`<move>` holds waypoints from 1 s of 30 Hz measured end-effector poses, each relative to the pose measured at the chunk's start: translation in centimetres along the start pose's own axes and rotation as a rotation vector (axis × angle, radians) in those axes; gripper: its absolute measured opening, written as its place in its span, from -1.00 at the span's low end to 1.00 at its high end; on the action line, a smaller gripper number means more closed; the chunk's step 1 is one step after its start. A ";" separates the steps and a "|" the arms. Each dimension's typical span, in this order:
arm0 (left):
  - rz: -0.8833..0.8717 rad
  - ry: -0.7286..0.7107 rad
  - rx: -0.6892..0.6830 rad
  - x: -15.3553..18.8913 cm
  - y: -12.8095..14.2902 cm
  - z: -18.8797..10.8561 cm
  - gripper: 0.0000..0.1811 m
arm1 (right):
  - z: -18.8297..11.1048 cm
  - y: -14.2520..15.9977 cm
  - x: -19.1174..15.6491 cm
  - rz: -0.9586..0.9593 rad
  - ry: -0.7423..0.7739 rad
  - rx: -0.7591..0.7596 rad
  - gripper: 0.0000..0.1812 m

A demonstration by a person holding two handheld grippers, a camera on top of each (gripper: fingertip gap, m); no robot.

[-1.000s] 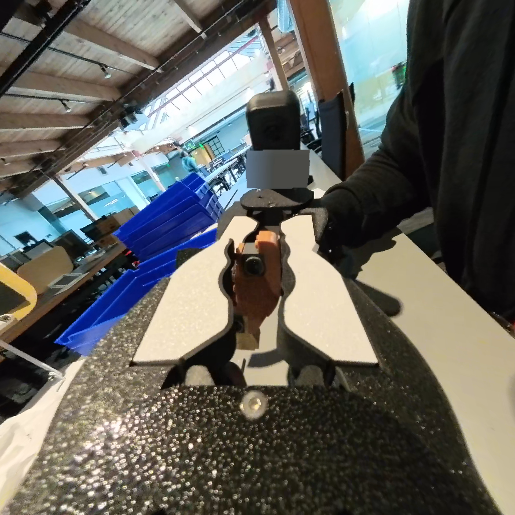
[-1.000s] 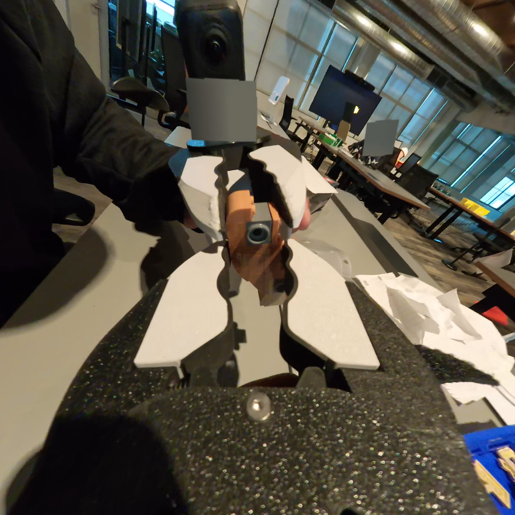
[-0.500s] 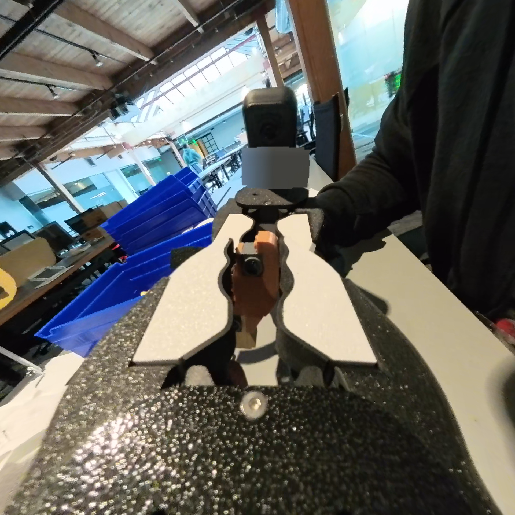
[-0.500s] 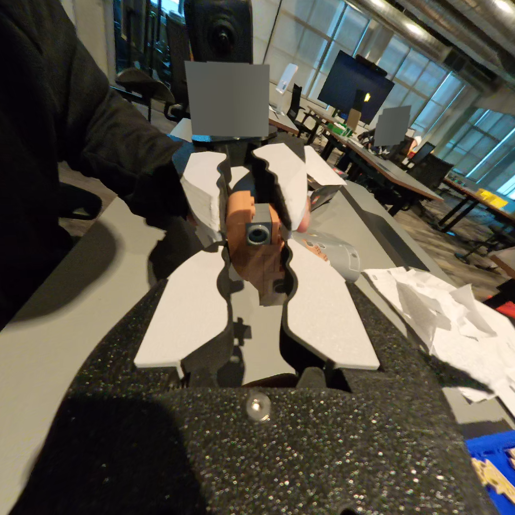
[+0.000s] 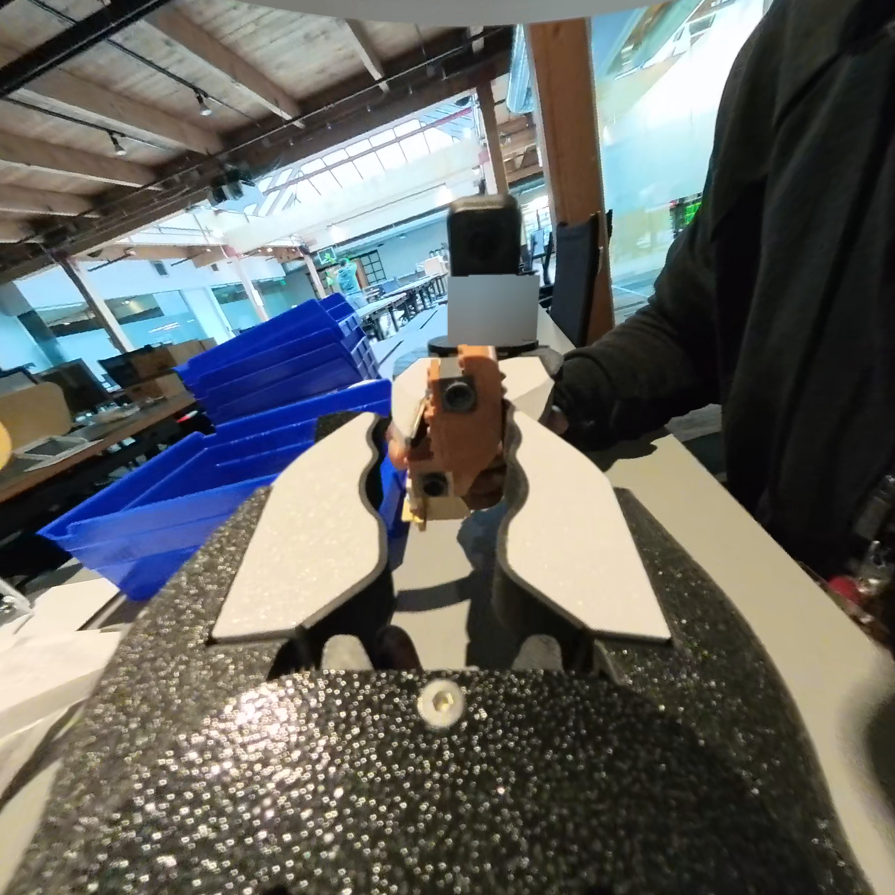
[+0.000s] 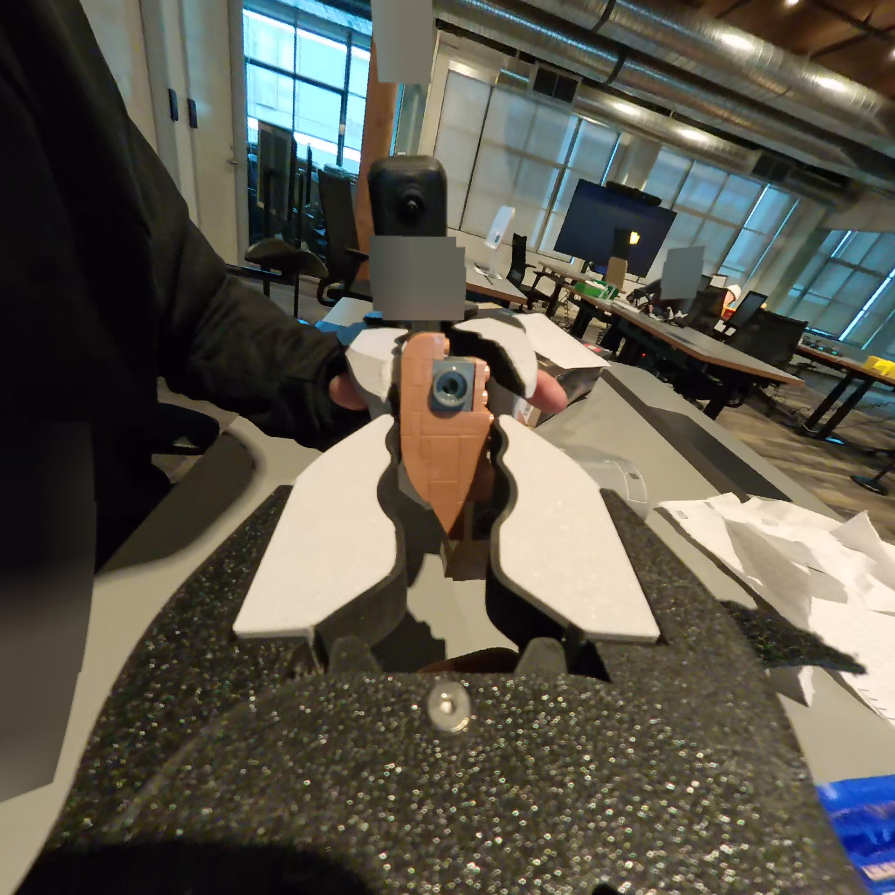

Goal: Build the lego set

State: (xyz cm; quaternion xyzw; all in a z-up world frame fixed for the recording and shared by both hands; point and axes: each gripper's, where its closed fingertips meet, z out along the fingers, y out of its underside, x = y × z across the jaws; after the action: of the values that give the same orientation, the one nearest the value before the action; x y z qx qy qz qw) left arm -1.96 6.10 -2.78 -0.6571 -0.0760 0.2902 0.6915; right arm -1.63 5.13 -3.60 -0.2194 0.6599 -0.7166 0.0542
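Both hand-held grippers meet above the counter (image 5: 702,508). The right hand-held gripper (image 6: 443,465) clamps the brown lego build (image 6: 436,450); the left hand-held gripper (image 5: 443,465) stands wide, likely freed for another brick

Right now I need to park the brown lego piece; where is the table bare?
Bare grey table lies between the person's sleeve and the grippers. Crowded: loose papers on one side, blue bins on the other.

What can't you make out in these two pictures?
Left wrist view: contents of the blue bins, hidden by their walls.
Right wrist view: the blue bin at the lower right, blurred and cut by the frame's edge.
Right wrist view: the far side of the brown lego assembly, turned away from the camera.
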 end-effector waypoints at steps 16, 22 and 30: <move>-0.067 0.006 -0.144 0.7 3.9 1.5 -0.39 | -1.1 -2.7 -0.6 0.145 -0.080 0.291 -0.62; -0.018 -0.003 -0.144 1.1 3.6 1.9 -0.46 | -0.7 -2.5 -1.1 0.135 -0.091 0.285 -0.62; 0.032 -0.040 -0.178 0.9 3.9 2.1 -0.62 | -0.4 -2.1 -1.4 0.129 -0.098 0.273 -0.62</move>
State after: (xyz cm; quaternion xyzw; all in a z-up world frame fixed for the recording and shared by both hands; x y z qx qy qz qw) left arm -3.45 8.20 -6.47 -0.7112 -0.1049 0.3061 0.6241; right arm -0.10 6.30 -1.90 -0.2021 0.5658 -0.7829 0.1616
